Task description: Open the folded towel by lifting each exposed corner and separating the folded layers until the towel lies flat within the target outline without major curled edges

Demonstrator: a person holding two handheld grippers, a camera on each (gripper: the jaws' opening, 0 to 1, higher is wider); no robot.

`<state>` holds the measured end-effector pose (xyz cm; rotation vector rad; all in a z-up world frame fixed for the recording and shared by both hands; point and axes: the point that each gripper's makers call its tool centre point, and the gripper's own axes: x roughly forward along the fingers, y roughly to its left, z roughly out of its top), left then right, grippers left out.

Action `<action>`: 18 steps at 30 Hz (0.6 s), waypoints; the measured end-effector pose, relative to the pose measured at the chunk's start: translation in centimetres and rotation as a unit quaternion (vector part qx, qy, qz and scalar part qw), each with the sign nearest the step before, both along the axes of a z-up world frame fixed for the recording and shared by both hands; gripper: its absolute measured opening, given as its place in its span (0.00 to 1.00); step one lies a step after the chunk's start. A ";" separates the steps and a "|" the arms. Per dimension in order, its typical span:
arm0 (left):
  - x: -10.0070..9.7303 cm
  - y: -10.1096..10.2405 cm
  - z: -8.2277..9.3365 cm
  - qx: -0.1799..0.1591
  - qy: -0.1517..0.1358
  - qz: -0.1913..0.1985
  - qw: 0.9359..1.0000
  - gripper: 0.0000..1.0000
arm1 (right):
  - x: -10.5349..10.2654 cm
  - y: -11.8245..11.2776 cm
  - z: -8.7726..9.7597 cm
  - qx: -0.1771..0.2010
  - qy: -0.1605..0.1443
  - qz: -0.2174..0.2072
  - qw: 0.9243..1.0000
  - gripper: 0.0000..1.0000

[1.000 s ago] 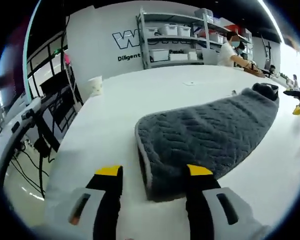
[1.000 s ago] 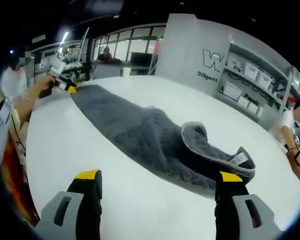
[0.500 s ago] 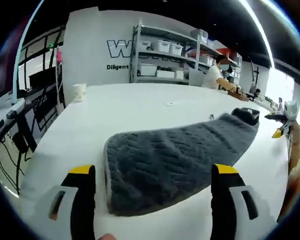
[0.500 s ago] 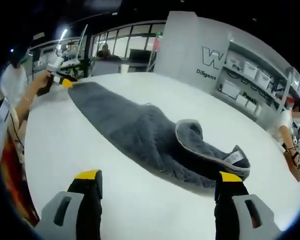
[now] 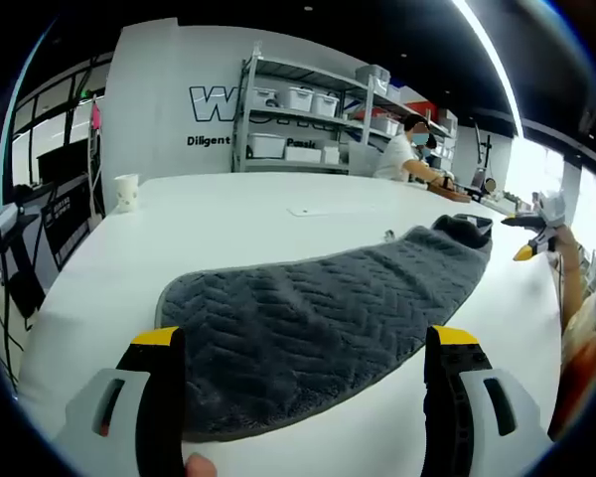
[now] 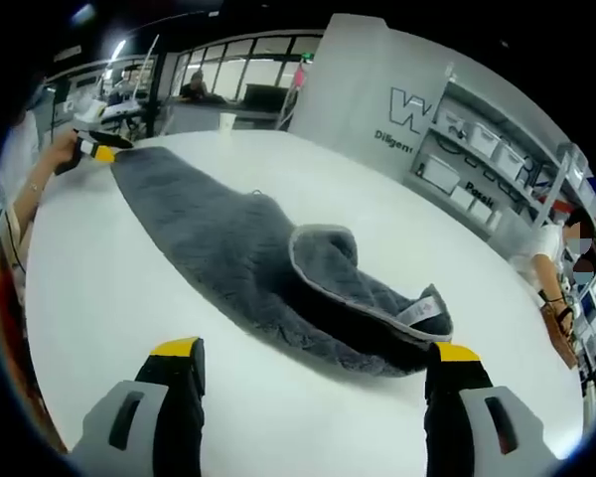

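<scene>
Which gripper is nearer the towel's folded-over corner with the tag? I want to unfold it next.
Right. The right gripper is beside the folded corner; the left gripper is at the towel's opposite end.

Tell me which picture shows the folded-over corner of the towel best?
The right gripper view: the folded corner lies close, its pale edge and tag plain. In the left gripper view that corner is a small dark lump at the towel's far end.

Long grey towel [image 6: 238, 248], far corner folded over
</scene>
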<state>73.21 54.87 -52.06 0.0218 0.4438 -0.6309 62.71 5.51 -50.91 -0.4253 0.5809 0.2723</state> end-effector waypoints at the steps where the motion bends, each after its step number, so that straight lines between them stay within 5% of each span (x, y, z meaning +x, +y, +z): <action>1: 0.0 -0.2 0.0 -0.001 0.000 -0.001 1.000 1.00 | 0.5 -0.4 0.0 -0.010 -0.005 0.000 1.000 0.84; 4: 0.0 -0.6 0.1 0.003 -0.005 -0.004 1.000 1.00 | 1.9 -2.2 0.3 -0.051 -0.025 -0.023 0.998 0.67; 10: 0.5 -0.5 0.1 0.033 -0.023 0.000 0.999 1.00 | 4.1 -3.7 0.4 -0.035 -0.045 -0.044 0.997 0.61; 15: 0.4 -1.1 0.6 0.024 -0.029 -0.008 0.999 1.00 | 5.4 -4.4 0.0 -0.083 -0.041 -0.028 0.995 0.45; 18: 0.4 -1.4 0.9 0.025 -0.036 -0.012 0.999 1.00 | 6.0 -4.1 -0.5 -0.093 -0.031 -0.012 0.995 0.23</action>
